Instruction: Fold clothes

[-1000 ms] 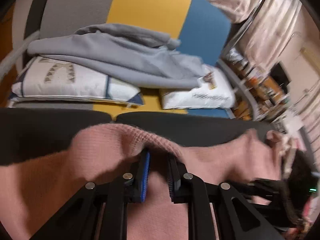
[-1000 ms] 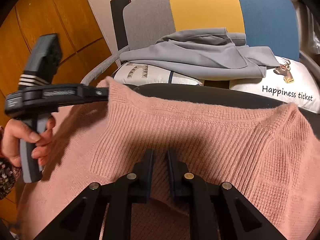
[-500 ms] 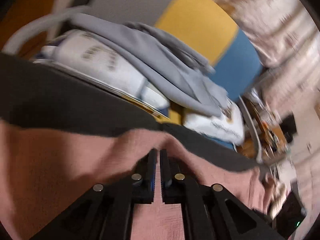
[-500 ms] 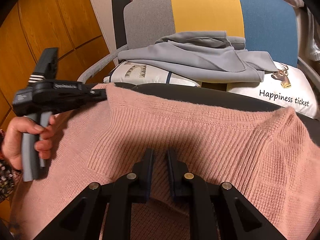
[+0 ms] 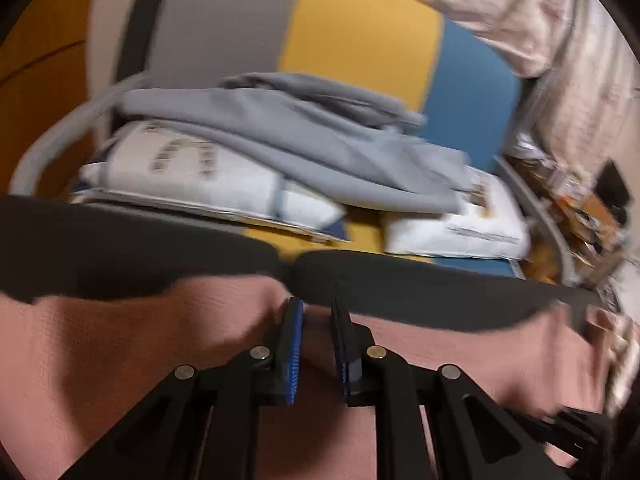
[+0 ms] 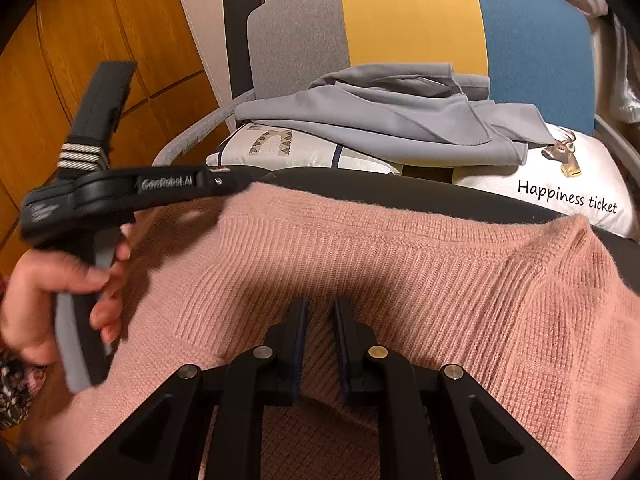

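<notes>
A pink knit sweater [image 6: 440,280] lies spread on a black padded surface [image 6: 440,196]. My right gripper [image 6: 321,308] is shut on a raised fold near the sweater's middle. The left gripper [image 6: 236,179], held by a person's hand [image 6: 48,292], reaches in from the left and has the sweater's far left corner at its tip. In the left wrist view the pink sweater [image 5: 120,360] fills the narrow gap of my left gripper [image 5: 318,312] at the cloth's far edge. Its jaws are opening slightly and the pads still touch the knit.
Behind the black surface [image 5: 120,248] stands a chair with a grey, yellow and blue backrest [image 6: 412,20]. On it a grey garment [image 6: 400,120] lies over white printed pillows [image 6: 560,184]. A wooden wall [image 6: 60,60] is at the left, and clutter [image 5: 580,208] at the far right.
The left gripper's jaws closed on the sweater's edge, then parted a little. Its view swung and rolled, then came back. The right gripper has kept still on its fold.
</notes>
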A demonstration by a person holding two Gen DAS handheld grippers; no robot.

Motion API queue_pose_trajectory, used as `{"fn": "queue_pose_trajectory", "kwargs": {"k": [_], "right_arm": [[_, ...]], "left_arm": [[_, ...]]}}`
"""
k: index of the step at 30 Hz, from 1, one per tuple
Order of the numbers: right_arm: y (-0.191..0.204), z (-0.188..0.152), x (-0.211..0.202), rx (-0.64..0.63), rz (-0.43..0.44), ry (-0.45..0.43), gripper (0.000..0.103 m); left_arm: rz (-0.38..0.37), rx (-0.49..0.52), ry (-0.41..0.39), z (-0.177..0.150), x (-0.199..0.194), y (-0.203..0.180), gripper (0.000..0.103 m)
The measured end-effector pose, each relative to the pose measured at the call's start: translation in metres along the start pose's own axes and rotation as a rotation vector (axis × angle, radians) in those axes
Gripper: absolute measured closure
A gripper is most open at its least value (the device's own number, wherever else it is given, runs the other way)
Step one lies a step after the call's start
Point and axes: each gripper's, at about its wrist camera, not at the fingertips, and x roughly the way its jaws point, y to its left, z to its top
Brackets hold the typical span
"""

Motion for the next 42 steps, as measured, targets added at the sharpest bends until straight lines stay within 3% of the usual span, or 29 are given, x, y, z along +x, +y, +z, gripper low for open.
{"fn": "queue_pose_trajectory", "kwargs": {"k": [2, 4, 6, 8, 11, 14, 15, 18, 20, 22, 23, 30, 32, 34, 36, 41, 42], "right_arm": [[0.001, -0.001, 0.0, -0.002, -0.004, -0.002, 0.09], [0.002, -0.001, 0.001, -0.006, -0.011, -0.002, 0.09], [0.003, 0.0, 0.001, -0.01, -0.017, -0.001, 0.09], [0.004, 0.0, 0.001, -0.014, -0.022, -0.001, 0.09], [-0.003, 0.001, 0.0, 0.013, 0.014, 0.006, 0.089], [-0.014, 0.007, -0.005, 0.063, 0.079, 0.026, 0.087], [-0.015, 0.008, -0.011, 0.056, 0.059, 0.018, 0.085], [-0.017, 0.011, -0.029, 0.011, -0.031, -0.017, 0.058], [-0.022, 0.012, -0.035, -0.012, -0.085, -0.025, 0.06], [-0.034, 0.012, -0.028, 0.001, -0.119, 0.018, 0.082], [-0.041, 0.011, -0.021, 0.007, -0.136, 0.051, 0.085], [-0.049, 0.012, -0.027, 0.026, -0.136, 0.057, 0.084], [-0.062, 0.011, -0.05, 0.079, -0.103, 0.025, 0.08], [-0.091, 0.009, -0.081, 0.155, -0.12, -0.022, 0.064], [-0.128, 0.005, -0.109, 0.238, -0.168, -0.057, 0.056], [-0.237, -0.016, -0.181, 0.448, -0.351, -0.108, 0.055], [-0.255, -0.024, -0.193, 0.513, -0.356, -0.126, 0.051]], "left_arm": [[-0.065, -0.07, 0.002, 0.0, 0.004, 0.015, 0.099], [-0.081, -0.089, 0.008, -0.001, 0.003, 0.018, 0.099], [-0.044, -0.072, 0.008, -0.002, -0.007, 0.011, 0.099], [-0.034, -0.066, -0.04, -0.008, -0.028, -0.002, 0.094], [-0.112, -0.029, -0.104, -0.03, -0.063, -0.028, 0.087], [-0.174, 0.038, -0.092, -0.053, -0.073, -0.055, 0.087], [-0.176, 0.059, -0.072, -0.06, -0.071, -0.062, 0.087], [-0.14, 0.1, -0.001, -0.077, -0.055, -0.072, 0.087], [-0.115, 0.103, 0.036, -0.082, -0.047, -0.072, 0.087], [-0.1, 0.102, 0.029, -0.083, -0.048, -0.071, 0.088], [-0.095, 0.108, 0.029, -0.086, -0.047, -0.072, 0.088], [-0.065, 0.138, 0.013, -0.09, -0.044, -0.076, 0.087], [-0.074, 0.131, 0.011, -0.09, -0.046, -0.074, 0.088], [-0.076, 0.129, 0.009, -0.091, -0.047, -0.074, 0.088], [-0.072, 0.132, 0.006, -0.091, -0.048, -0.074, 0.088], [-0.043, 0.159, 0.0, -0.092, -0.048, -0.08, 0.087], [-0.04, 0.161, -0.001, -0.093, -0.048, -0.08, 0.087]]}}
